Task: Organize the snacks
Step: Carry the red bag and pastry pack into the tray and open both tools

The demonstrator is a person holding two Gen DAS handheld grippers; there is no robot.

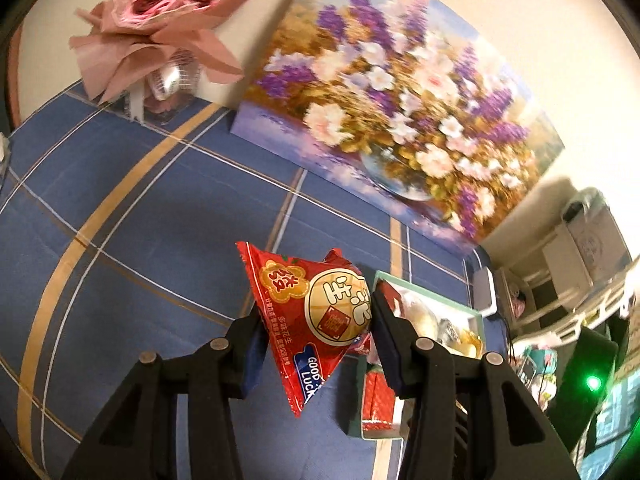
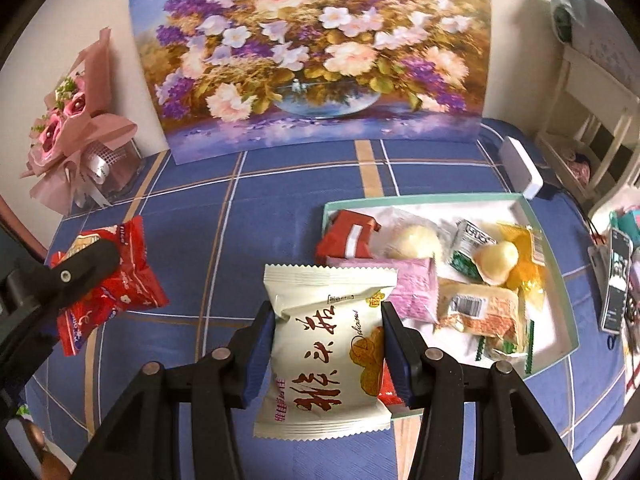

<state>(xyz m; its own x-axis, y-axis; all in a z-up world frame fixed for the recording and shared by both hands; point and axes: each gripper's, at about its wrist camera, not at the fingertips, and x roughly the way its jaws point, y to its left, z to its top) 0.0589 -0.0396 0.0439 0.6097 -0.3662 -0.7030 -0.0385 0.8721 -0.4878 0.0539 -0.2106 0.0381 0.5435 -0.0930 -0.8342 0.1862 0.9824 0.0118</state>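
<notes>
Left gripper (image 1: 318, 320) is clamped on a red peanut packet (image 1: 316, 320), pads pressing it from both sides, pkt lifted clear of the blue plaid cloth (image 1: 140, 240) and tilted, one corner pointing down; "GOOD LUCK" printed near its lower edge. From the right wrist cam the same red pkt (image 2: 116, 276) sits far left w/ the other gripper's black finger across it, well apart from the tray. Right gripper (image 2: 328, 344) is gripping a white pastry packet (image 2: 326, 344), red characters down the front, gold flower-cookie print on its right side, pads squeezing its waist; pkt held above the cloth just beside the tray's near-left corner, overlapping it in view. Tray (image 2: 560, 280) is a pale green shallow box w/ white inside, on the cloth to the right. In it: red folded wrapper (image 2: 348, 236) at back left, round white sweet in clear wrap (image 2: 416, 238) next to it, pink packet (image 2: 412, 288) in front of those, green-and-white sachet (image 2: 468, 246), yellow-wrapped jelly (image 2: 504, 264) toward back right, orange-print pkt (image 2: 480, 312) at front. Flower painting (image 2: 316, 52) leans on the wall behind, pink bouquet (image 2: 72, 136) at left, white power adapter (image 2: 520, 166) near the cloth's back right edge
</notes>
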